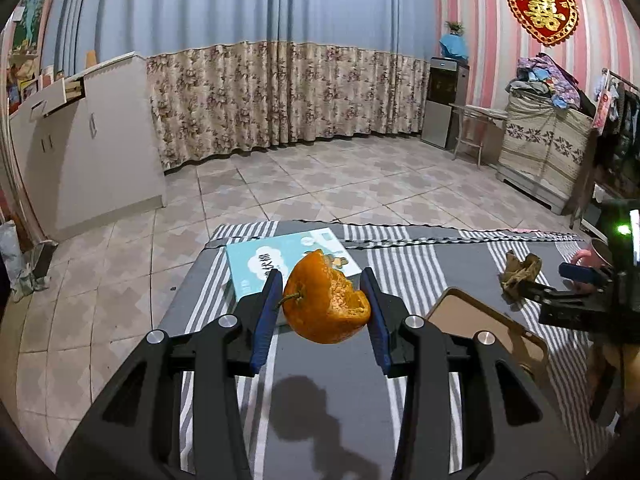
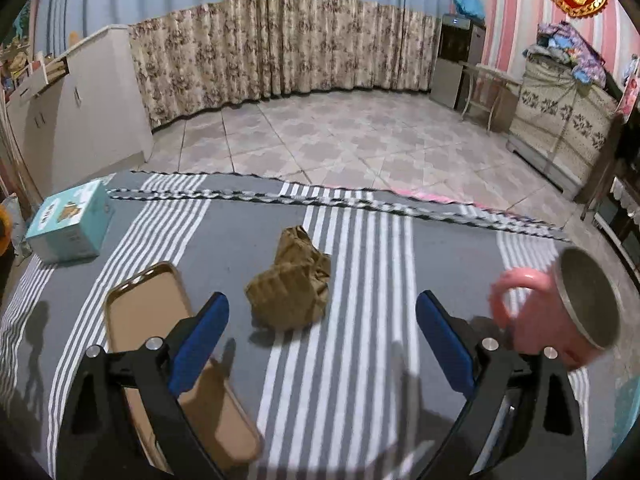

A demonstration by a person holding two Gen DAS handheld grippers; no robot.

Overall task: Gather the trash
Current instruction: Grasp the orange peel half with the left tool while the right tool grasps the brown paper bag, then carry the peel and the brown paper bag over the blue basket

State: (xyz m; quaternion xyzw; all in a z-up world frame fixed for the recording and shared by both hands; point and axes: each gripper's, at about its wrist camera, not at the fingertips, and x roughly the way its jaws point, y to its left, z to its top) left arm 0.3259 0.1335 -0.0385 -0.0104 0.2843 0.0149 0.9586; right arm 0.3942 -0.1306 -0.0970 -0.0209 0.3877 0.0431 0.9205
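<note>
The left gripper [image 1: 322, 298] clamps a torn orange mandarin peel [image 1: 326, 300], lifted off the striped counter [image 2: 360, 360]. The right gripper [image 2: 322, 332] gapes empty near the crumpled brown paper wad [image 2: 290, 280], still uncollected.

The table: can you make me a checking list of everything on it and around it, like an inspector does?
Surface: table under a grey striped cloth.
Job's things: orange peel lifted off the cloth; crumpled brown paper lying mid-table.
Clutter: teal box at the far left corner; brown tray near the left; pink mug on the right, tipped so its mouth shows.
Grippers: left gripper shut on the peel; right gripper open, empty, with the paper just ahead of it.
Cables: nothing seen.
Surroundings: tiled floor, floral curtain, white cabinet, pink striped wall.
</note>
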